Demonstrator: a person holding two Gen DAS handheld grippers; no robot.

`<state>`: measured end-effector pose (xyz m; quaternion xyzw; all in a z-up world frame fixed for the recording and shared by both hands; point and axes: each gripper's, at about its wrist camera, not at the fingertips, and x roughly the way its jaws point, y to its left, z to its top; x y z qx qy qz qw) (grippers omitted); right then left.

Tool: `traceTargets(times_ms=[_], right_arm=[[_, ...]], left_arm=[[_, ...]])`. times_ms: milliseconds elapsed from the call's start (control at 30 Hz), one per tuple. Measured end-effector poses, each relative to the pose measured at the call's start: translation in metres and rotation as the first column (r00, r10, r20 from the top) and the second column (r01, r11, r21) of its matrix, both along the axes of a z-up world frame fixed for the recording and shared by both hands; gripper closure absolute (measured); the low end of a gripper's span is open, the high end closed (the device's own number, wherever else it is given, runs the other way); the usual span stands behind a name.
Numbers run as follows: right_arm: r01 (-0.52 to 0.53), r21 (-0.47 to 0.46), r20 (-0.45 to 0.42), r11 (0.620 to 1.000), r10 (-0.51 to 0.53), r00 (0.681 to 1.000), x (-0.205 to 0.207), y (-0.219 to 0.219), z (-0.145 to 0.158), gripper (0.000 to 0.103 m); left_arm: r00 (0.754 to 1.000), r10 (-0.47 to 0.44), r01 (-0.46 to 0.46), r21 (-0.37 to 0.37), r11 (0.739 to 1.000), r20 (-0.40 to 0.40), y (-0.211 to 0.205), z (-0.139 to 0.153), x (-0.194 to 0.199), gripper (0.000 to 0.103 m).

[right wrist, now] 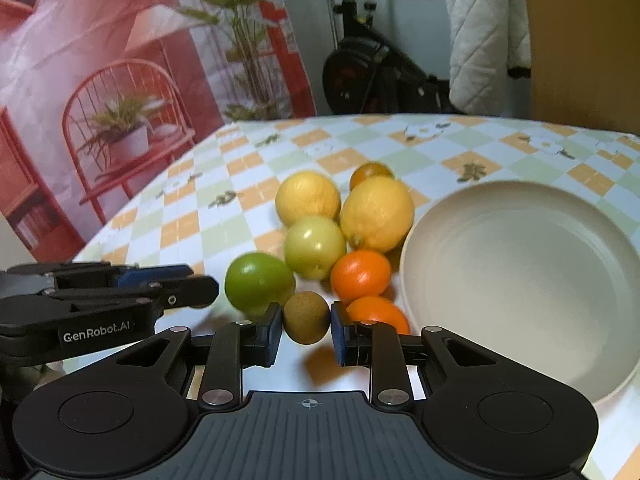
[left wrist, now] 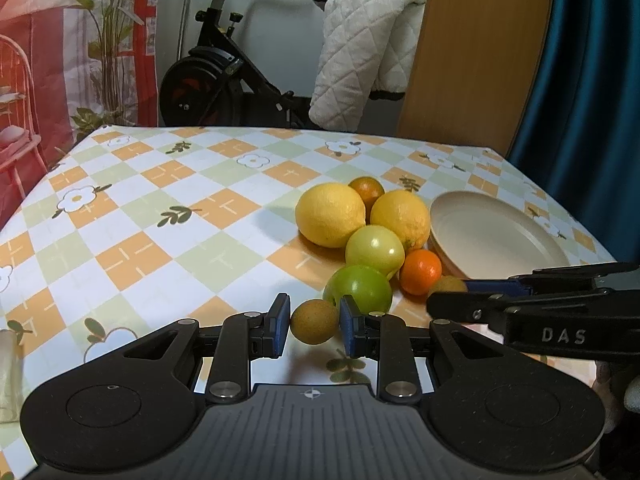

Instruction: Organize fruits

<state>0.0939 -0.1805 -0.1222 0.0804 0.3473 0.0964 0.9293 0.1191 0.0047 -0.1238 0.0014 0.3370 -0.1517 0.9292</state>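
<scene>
Table (left wrist: 160,208), checked cloth, bearing all below
Plate (right wrist: 520,264), cream, right of the fruit, unfilled
Fruit pile: two lemons (left wrist: 330,214), pale apple (left wrist: 374,248), green apple (left wrist: 360,286), oranges (left wrist: 420,270), touching
Left gripper (left wrist: 315,320): jaws narrow, clamped on a brown fruit (left wrist: 314,321)
Right gripper (right wrist: 306,322): jaws narrow, pads pressing second brown fruit (right wrist: 306,317) beside plate

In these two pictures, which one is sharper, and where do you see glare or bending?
Left wrist view: sharp; a glare spot on the pale green fruit; the fisheye bows the table edge.
Right wrist view: softer, with smeared fruit outlines, as on the green fruit; the plate looks stretched.
</scene>
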Motion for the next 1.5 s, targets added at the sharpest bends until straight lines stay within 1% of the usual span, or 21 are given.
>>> traceTargets(times_ms=[200, 367, 533, 733, 1033, 1167, 1233, 1500], right_arm=[[0.019, -0.003, 0.062, 1.0, -0.019, 0.998, -0.006, -0.009, 0.011, 0.079], [0.029, -0.008, 0.096, 1.0, -0.028, 0.995, -0.012, -0.015, 0.015, 0.079], [0.05, -0.022, 0.131, 0.999, -0.047, 0.99, -0.017, -0.022, 0.017, 0.079], [0.09, -0.041, 0.162, 0.995, -0.082, 0.983, -0.02, -0.035, 0.017, 0.079], [0.156, -0.044, 0.156, 0.987, -0.147, 0.977, -0.023, -0.062, 0.006, 0.079], [0.189, -0.046, 0.134, 0.981, -0.182, 0.974, -0.021, -0.074, -0.004, 0.079], [0.203, -0.048, 0.12, 0.978, -0.197, 0.973, -0.02, -0.079, -0.009, 0.079], [0.199, -0.056, 0.095, 0.978, -0.193, 0.977, -0.017, -0.084, -0.021, 0.079]], left_arm=[[1.0, 0.003, -0.003, -0.001, 1.0, 0.026, -0.003, 0.009, 0.001, 0.075], [1.0, 0.007, -0.007, 0.006, 1.0, 0.026, -0.006, 0.013, 0.002, 0.075], [0.999, 0.005, -0.006, 0.03, 1.0, 0.037, -0.014, 0.022, 0.003, 0.075], [0.998, -0.038, 0.036, 0.043, 0.998, 0.049, -0.034, 0.032, 0.008, 0.075], [0.994, -0.107, 0.106, 0.045, 0.993, 0.029, -0.075, 0.029, 0.024, 0.075], [0.989, -0.146, 0.146, 0.041, 0.988, 0.014, -0.098, 0.024, 0.036, 0.075], [0.985, -0.175, 0.175, 0.025, 0.984, -0.008, -0.11, 0.022, 0.043, 0.075], [0.979, -0.193, 0.196, 0.037, 0.98, -0.069, -0.141, 0.004, 0.069, 0.075]])
